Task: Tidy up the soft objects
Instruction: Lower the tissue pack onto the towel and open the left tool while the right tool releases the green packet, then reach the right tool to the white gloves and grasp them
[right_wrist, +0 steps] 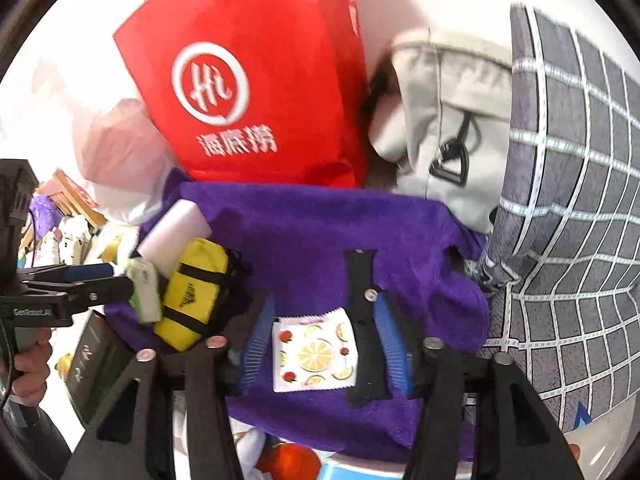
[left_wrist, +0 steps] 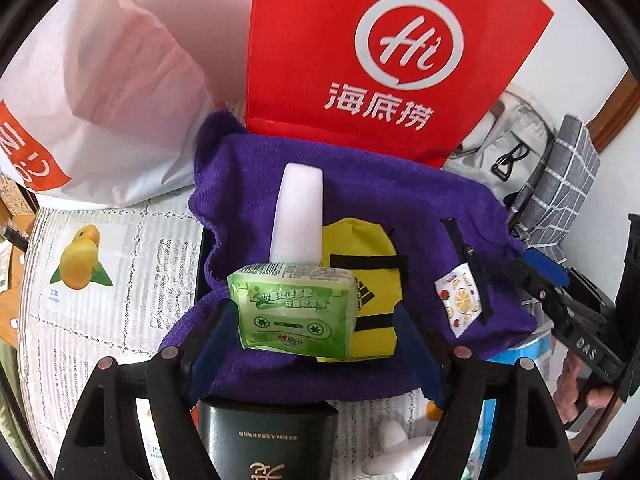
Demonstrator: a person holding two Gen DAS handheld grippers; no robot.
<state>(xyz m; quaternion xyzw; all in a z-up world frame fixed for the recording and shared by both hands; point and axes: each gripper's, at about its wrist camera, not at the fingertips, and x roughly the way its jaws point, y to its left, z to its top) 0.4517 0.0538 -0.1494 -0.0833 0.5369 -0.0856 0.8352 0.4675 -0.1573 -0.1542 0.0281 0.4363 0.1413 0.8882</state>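
Observation:
A purple towel [left_wrist: 360,208] lies spread over a box. On it lie a white sponge block [left_wrist: 298,212], a yellow pouch [left_wrist: 368,280], a black watch strap [left_wrist: 468,264] and a fruit-print sachet [left_wrist: 460,300]. My left gripper [left_wrist: 316,328] is open, its blue fingers either side of a green tissue pack [left_wrist: 296,312] that rests on the towel. My right gripper [right_wrist: 326,356] is open just above the towel, its fingers either side of the sachet [right_wrist: 314,356] and the strap [right_wrist: 364,320]. The tissue pack [right_wrist: 146,292] also shows in the right wrist view.
A red paper bag [left_wrist: 380,52] stands behind the towel, a white plastic bag [left_wrist: 100,100] to its left. A grey backpack [right_wrist: 448,128] and a grey checked cushion [right_wrist: 572,220] are at the right. A dark green box [left_wrist: 268,436] lies in front, on a lace tablecloth [left_wrist: 100,320].

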